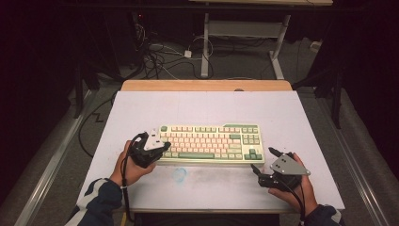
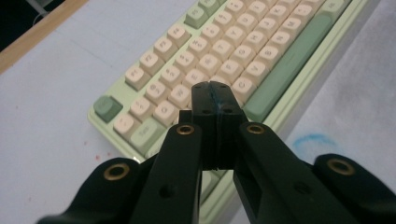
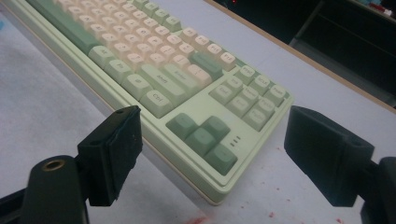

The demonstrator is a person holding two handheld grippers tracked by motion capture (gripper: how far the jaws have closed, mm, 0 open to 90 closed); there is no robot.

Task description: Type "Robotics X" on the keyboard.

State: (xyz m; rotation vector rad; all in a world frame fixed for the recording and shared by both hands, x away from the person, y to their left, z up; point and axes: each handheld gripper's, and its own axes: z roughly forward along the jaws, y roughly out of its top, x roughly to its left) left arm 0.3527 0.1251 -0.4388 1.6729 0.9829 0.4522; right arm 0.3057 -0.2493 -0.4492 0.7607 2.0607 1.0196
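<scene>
Nearest you, at the bottom of the high view, are your two hands, each carrying a claw. Your left claw (image 1: pixel 165 145) is clenched with nothing between its jaws; in the left gripper view the two pads meet flat, tips poised just above the lower-left letter keys of the keyboard (image 2: pixel 224 51). Whether the tips touch a keycap you cannot tell from here. Your right claw (image 1: pixel 264 160) stands released, jaws wide apart and holding nothing, just off the keyboard's near right corner; in the right gripper view that corner with the arrow keys (image 3: pixel 201 135) sits between the jaws, a little beyond them.

From above, the keyboard (image 1: pixel 209 142) lies mid-bench with its long axis running from 9 o'clock to 3 o'clock. It is at about 2 o'clock from your left hand and 10 o'clock from your right. Your left claw is the nearer one, already over the keys, so any pressing looks to be its job: the key wanted lies straight under or just ahead of its tips.

The bench (image 1: pixel 141 108) has a pale, matt top with faint reddish specks and a blue smudge (image 1: pixel 179 174) near the front edge. Beyond it the room is dark, with cables (image 1: pixel 160 59) on the floor and another desk's legs (image 1: pixel 205 47).
</scene>
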